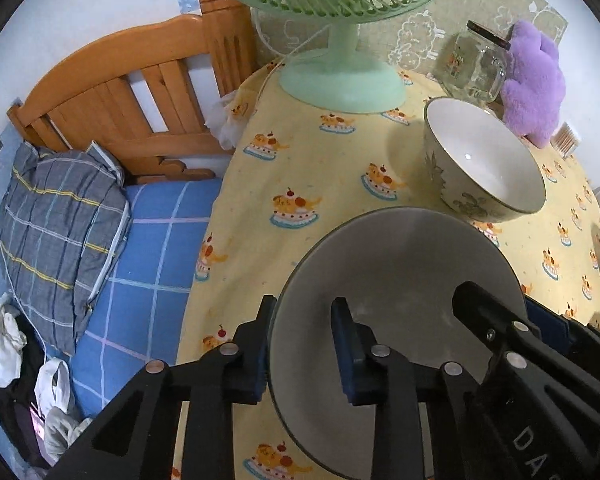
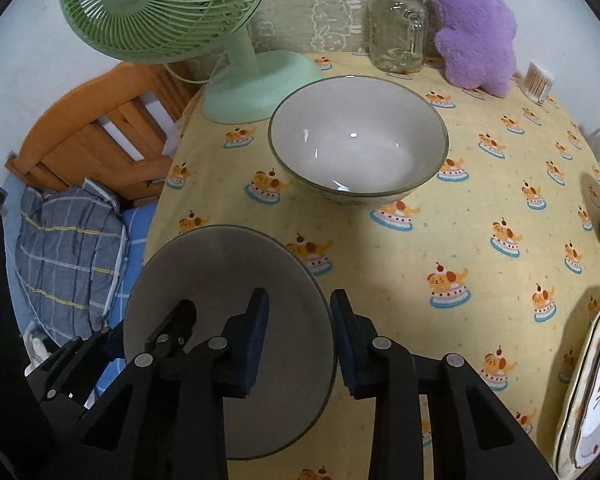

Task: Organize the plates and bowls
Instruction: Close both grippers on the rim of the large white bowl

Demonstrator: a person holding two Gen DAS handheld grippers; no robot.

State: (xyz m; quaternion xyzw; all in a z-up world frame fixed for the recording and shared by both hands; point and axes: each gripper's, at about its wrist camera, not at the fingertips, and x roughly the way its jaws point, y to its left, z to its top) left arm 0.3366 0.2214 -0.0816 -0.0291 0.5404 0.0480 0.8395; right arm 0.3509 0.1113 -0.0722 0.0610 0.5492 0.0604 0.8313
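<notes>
- Gripping opposite sides of one grey bowl (image 1: 396,280), both grippers point steeply down at it, near the table's edge by the bed.
- The left gripper (image 1: 302,344) has clamped the bowl's left rim: one pad sits outside the wall, the other inside, the rim pinched between them.
- The right gripper (image 2: 298,340) does the same on the right rim, one finger inside the bowl, the other outside over the cloth.
- In the left wrist view, the right gripper's black fingers show across the bowl; in the right wrist view, the left one shows at the bowl's far-left side.
- The bowl sits low over the yellow tablecloth (image 2: 480,208) printed with little dogs on cakes; whether it touches the cloth I cannot tell.
- A second, white-lined bowl (image 2: 358,140) with a leafy pattern outside stands farther back on the table, apart from the grey one.
- Behind it are a green fan (image 2: 236,80), a glass jar (image 2: 396,28) with a handle, and a purple plush toy (image 2: 476,28).
- A patterned plate (image 2: 592,392) lies at the right edge of the table.
- Beside the table: a wooden headboard (image 1: 140,92), a plaid pillow (image 1: 60,236) and a blue checked sheet.
</notes>
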